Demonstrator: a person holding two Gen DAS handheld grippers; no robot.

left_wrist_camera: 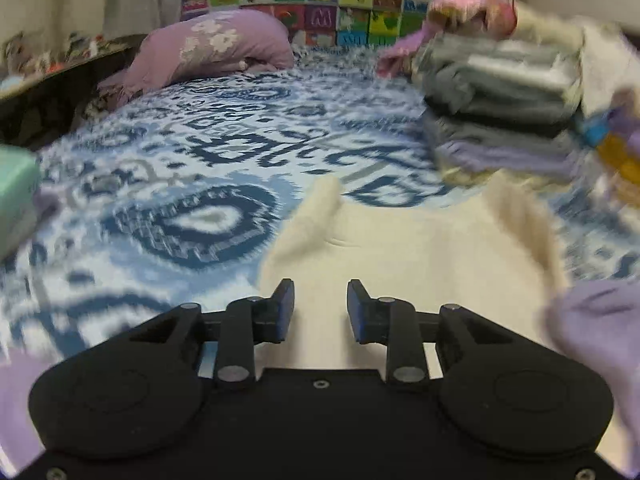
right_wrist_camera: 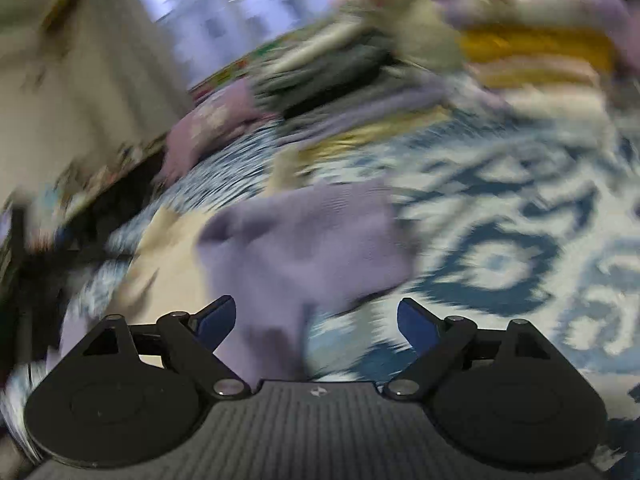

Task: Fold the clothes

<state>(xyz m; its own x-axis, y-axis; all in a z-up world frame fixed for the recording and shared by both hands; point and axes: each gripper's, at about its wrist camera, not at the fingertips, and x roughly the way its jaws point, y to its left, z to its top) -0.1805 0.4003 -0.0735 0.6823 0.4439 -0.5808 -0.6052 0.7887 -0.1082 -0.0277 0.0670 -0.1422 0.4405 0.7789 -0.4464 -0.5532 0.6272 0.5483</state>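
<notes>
Clothes lay on the patterned bed (left_wrist_camera: 180, 184): with the lilac garment (right_wrist_camera: 304, 236) before the spread right gripper (right_wrist_camera: 316, 320) and the left gripper (left_wrist_camera: 320, 304), narrowly parted, holding nothing over the cream garment (left_wrist_camera: 420, 248), picking up looked next.

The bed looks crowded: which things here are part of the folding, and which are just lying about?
Part of the folding:
- cream garment
- lilac garment
- stack of folded clothes
- left gripper
- right gripper

Just lying about:
- purple floral pillow
- patterned bedspread
- green box
</notes>
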